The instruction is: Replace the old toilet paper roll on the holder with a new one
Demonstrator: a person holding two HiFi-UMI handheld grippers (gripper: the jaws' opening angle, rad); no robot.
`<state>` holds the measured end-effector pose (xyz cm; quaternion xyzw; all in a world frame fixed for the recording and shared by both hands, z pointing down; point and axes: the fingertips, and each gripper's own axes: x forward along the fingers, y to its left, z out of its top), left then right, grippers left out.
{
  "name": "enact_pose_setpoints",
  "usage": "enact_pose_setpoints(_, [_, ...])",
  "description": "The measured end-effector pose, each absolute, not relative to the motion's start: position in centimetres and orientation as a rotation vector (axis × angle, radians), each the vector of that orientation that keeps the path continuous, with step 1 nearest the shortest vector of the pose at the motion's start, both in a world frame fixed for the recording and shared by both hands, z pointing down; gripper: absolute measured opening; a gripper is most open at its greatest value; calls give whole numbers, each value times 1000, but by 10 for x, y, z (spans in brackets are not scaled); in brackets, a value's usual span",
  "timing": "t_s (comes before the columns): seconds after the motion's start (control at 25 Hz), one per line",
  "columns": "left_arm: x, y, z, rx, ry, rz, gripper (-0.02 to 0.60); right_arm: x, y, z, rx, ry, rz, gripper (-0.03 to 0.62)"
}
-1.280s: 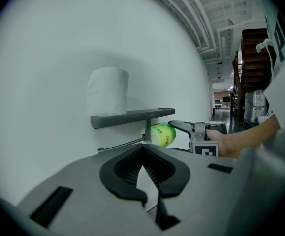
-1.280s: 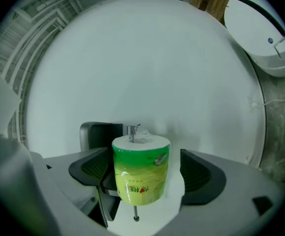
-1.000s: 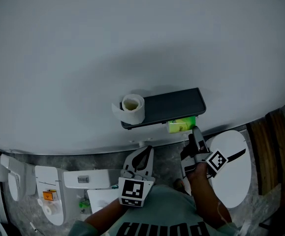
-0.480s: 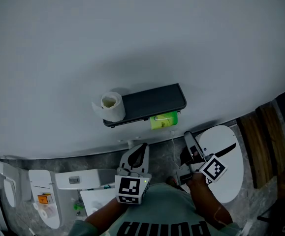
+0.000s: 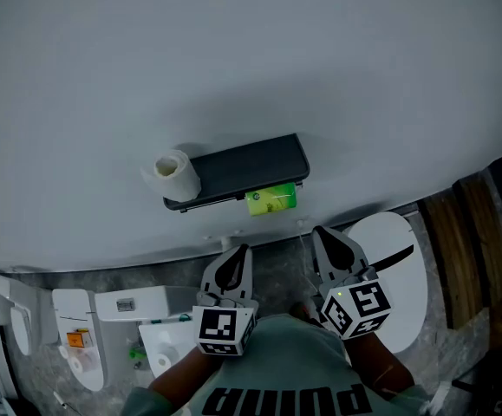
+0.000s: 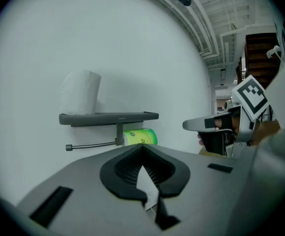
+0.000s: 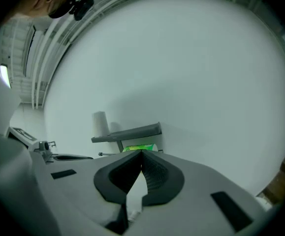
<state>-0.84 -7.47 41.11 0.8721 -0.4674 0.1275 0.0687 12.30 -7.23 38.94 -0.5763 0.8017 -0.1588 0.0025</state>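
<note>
A dark shelf holder (image 5: 242, 170) is fixed to the white wall. A white toilet paper roll (image 5: 174, 173) stands upright on its left end. A green-wrapped roll (image 5: 271, 200) sits under the shelf on the bar (image 6: 90, 145). My left gripper (image 5: 236, 256) and right gripper (image 5: 327, 239) are side by side below the holder and point at it, both clear of it. Both are shut with nothing between the fingertips; the right jaws have just been closing on nothing. The left gripper view shows the white roll (image 6: 81, 92), the green roll (image 6: 140, 136) and the right gripper (image 6: 201, 124).
A toilet with a white lid (image 5: 398, 276) stands at the lower right, beside a wooden strip (image 5: 463, 250). A white tank (image 5: 133, 306) and other white fixtures (image 5: 73, 336) are at the lower left. The wall around the holder is bare.
The right gripper has rolled so its marker cube faces up, risen toward the holder and closed its jaws. The holder has slid left in the head view.
</note>
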Motion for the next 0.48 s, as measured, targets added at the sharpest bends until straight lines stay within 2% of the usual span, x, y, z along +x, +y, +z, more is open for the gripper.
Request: enact_pose_setpoints(0.48, [2,-41,403,2513,-1612,425,5,134,-57,379,-1704,2699,-257,9])
